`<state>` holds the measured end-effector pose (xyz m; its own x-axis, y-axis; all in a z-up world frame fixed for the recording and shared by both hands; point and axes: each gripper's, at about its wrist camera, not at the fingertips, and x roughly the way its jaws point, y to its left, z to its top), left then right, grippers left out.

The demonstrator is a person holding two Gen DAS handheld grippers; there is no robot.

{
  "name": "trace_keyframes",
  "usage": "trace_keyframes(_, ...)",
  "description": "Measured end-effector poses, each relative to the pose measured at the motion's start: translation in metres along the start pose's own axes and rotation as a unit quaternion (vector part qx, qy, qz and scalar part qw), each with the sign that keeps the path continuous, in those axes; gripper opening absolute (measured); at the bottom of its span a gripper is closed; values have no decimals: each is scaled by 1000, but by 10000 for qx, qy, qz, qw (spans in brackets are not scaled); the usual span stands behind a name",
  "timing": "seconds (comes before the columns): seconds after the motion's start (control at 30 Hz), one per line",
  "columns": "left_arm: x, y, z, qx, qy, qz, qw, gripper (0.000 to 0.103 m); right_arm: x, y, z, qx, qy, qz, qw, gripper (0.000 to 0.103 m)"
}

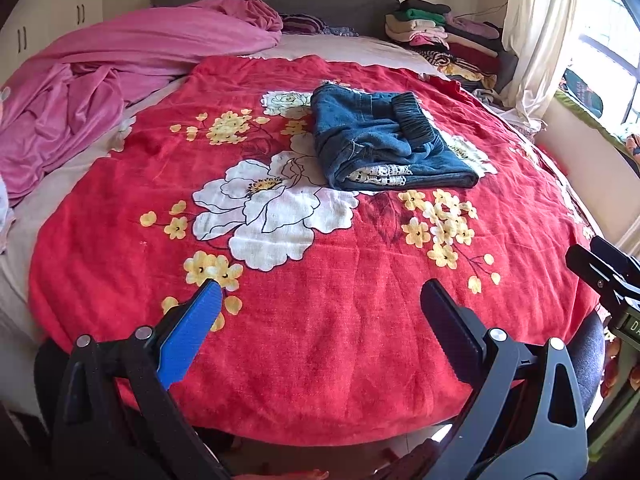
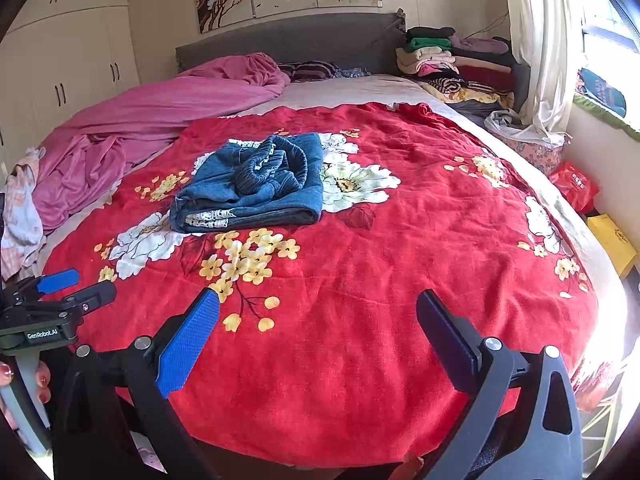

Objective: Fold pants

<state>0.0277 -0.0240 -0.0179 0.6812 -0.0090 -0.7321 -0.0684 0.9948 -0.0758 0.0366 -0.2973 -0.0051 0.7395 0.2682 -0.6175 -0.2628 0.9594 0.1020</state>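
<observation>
A pair of blue denim pants [image 1: 384,140] lies folded into a compact bundle on the red flowered blanket [image 1: 320,340], its elastic waistband on top and white lace trim showing at the front fold. The right wrist view shows the same pants [image 2: 252,188] left of centre. My left gripper [image 1: 322,290] hangs open over the blanket's near edge, well short of the pants, with nothing between its fingers. My right gripper [image 2: 318,300] is likewise open and empty, back from the bundle. A hand holds the left gripper [image 2: 72,286] at the left edge of the right wrist view.
A rumpled pink sheet [image 1: 100,76] covers the bed's left side. Stacked folded clothes [image 2: 452,64] sit by the grey headboard [image 2: 288,40] at the back right. A curtain [image 2: 540,40] and window are on the right, wardrobes [image 2: 68,64] on the left. A red bag [image 2: 574,184] lies on the floor right of the bed.
</observation>
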Motion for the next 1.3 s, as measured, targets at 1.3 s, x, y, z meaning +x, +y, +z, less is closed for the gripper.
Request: trace_keyframes(1.3,2,8,0,66,99,326,9994,93,8,9,-3,-141,178,-101,9997,98)
